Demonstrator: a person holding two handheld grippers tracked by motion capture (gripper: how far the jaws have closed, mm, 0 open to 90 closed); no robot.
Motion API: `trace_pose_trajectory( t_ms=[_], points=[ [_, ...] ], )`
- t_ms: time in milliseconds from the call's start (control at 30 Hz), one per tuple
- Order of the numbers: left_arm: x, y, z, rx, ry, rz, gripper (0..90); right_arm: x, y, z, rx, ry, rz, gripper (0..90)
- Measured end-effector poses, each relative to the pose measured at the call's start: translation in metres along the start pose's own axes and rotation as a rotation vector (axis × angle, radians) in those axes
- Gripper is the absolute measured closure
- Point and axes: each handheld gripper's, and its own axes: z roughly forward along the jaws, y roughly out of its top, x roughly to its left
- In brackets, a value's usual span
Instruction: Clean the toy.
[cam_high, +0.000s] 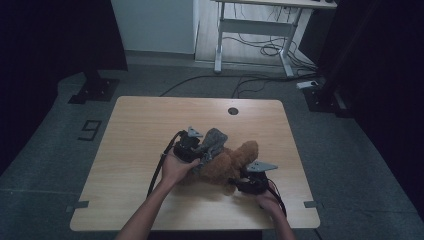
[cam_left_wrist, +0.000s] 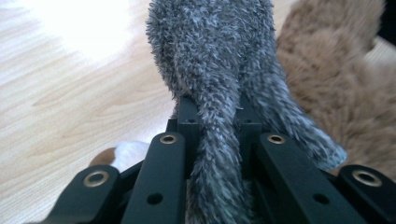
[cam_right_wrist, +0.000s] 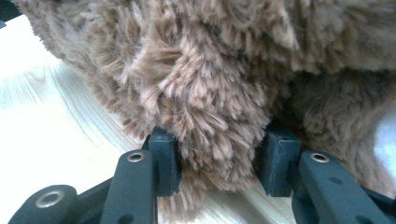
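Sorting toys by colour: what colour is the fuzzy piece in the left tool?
Grey fuzzy piece, flecked white; clearest in the left gripper view.

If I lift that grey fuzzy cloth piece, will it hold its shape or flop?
Likely floppy: the grey fuzzy cloth piece bunches and droops where the left hand-held gripper pinches it. Probably light, being thin plush. The long pile should resist slipping.

A brown plush toy (cam_high: 230, 165) is lying on the pale wood-grain table (cam_high: 140, 130), showing shaggy tan fur with darker roots. A grey furry cloth (cam_left_wrist: 215, 60) (flecked with white) is showing against it. Both grippers (cam_high: 200, 152) (cam_high: 239, 184) are showing black jaws with brass-coloured rivets.
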Motion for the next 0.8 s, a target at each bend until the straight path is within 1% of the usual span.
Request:
trace_pose_trajectory(
  t_ms=[33,133,200,233,267,333,400,433,467,500,533,600,667,700,800],
  points=[
    [-0.001,0.003,-0.001,-0.007,-0.002,0.005,77.8,0.000,0.000,0.000,0.000,0.000,0.002,56.2],
    [-0.011,0.022,-0.002,-0.044,-0.039,0.024,77.8,-0.001,0.000,0.000,-0.002,0.002,0.010,56.2],
    [-0.025,0.037,0.002,-0.054,-0.056,0.054,77.7,-0.001,0.000,0.000,-0.001,0.002,0.009,56.2],
    [-0.030,0.042,0.005,-0.054,-0.064,0.061,77.7,-0.002,0.000,0.000,-0.001,0.003,0.008,56.2],
    [-0.039,0.048,0.010,-0.055,-0.083,0.073,77.8,-0.002,0.000,0.000,-0.001,0.004,0.008,56.1],
    [-0.054,0.056,0.020,-0.039,-0.108,0.097,77.8,-0.002,-0.001,0.000,-0.004,0.008,0.011,56.1],
    [-0.067,0.059,0.033,-0.017,-0.117,0.121,77.7,-0.002,-0.001,-0.001,-0.002,0.008,0.010,56.1],
    [-0.070,0.059,0.038,-0.005,-0.122,0.125,77.6,-0.002,-0.001,-0.001,0.001,0.008,0.008,56.1],
    [-0.075,0.058,0.047,0.020,-0.123,0.132,77.6,-0.002,-0.001,-0.001,0.000,0.005,0.005,56.2],
    [-0.077,0.057,0.052,0.041,-0.115,0.144,77.6,-0.002,-0.001,-0.001,0.001,0.005,0.006,56.2],
    [-0.078,0.055,0.055,0.052,-0.108,0.146,77.6,-0.002,-0.001,-0.001,0.004,0.004,0.009,56.1],
    [-0.074,0.051,0.057,0.056,-0.113,0.132,77.6,-0.002,-0.001,-0.001,0.006,0.003,0.009,56.2],
    [-0.066,0.048,0.052,0.053,-0.105,0.117,77.5,-0.002,-0.001,-0.001,0.006,0.004,0.006,56.2],
    [-0.061,0.046,0.048,0.047,-0.101,0.103,77.4,-0.002,-0.001,-0.001,0.005,0.005,0.005,56.2],
    [-0.047,0.038,0.036,0.041,-0.088,0.078,77.4,0.000,0.000,0.000,0.002,-0.001,-0.003,56.2]
  ],
)
